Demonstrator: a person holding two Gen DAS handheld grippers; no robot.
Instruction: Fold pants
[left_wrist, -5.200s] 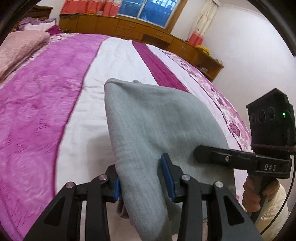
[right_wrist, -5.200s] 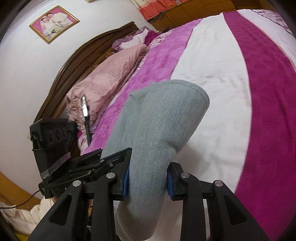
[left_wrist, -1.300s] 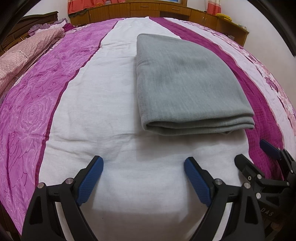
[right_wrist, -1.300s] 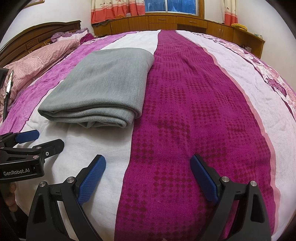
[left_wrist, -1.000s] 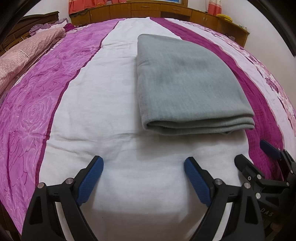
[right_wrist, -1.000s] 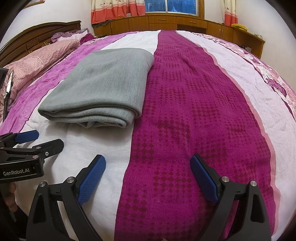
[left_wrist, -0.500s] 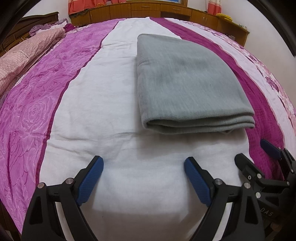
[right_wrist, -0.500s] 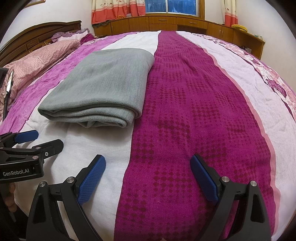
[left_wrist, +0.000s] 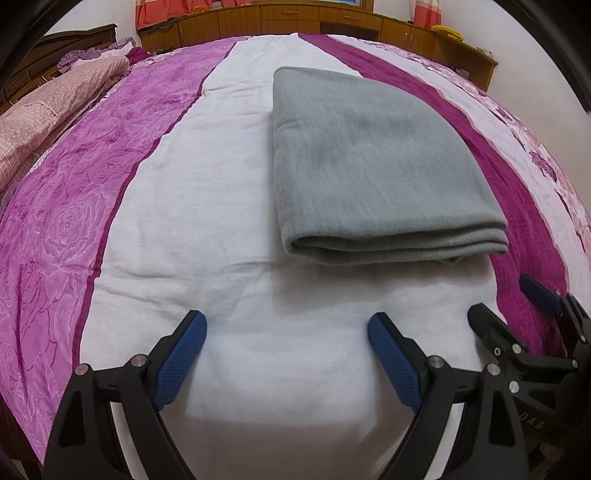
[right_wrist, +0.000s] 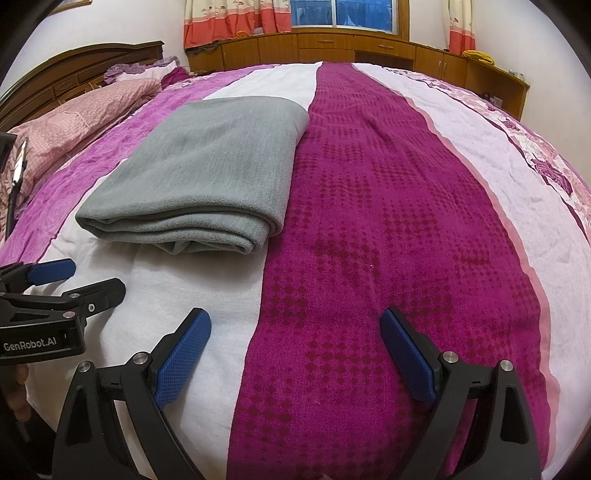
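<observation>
The grey pants (left_wrist: 369, 166) lie folded in a flat stack on the white stripe of the bed, also in the right wrist view (right_wrist: 218, 173). My left gripper (left_wrist: 286, 339) is open and empty, held back from the stack's near folded edge. My right gripper (right_wrist: 295, 339) is open and empty, over the dark magenta stripe to the right of the pants. Each gripper shows in the other's view: the right one (left_wrist: 517, 317) at lower right, the left one (right_wrist: 70, 280) at lower left.
The bed has a striped bedspread (right_wrist: 388, 221) in pink, white and magenta. Pink pillows (right_wrist: 81, 118) and a wooden headboard (right_wrist: 74, 81) are at the left. Wooden cabinets (right_wrist: 369, 48) and a curtained window stand beyond the far edge.
About five seconds ago both grippers were shut on the pants and held them up. Since then the pants lie folded on the bed and both grippers are open; nothing moved in the last second.
</observation>
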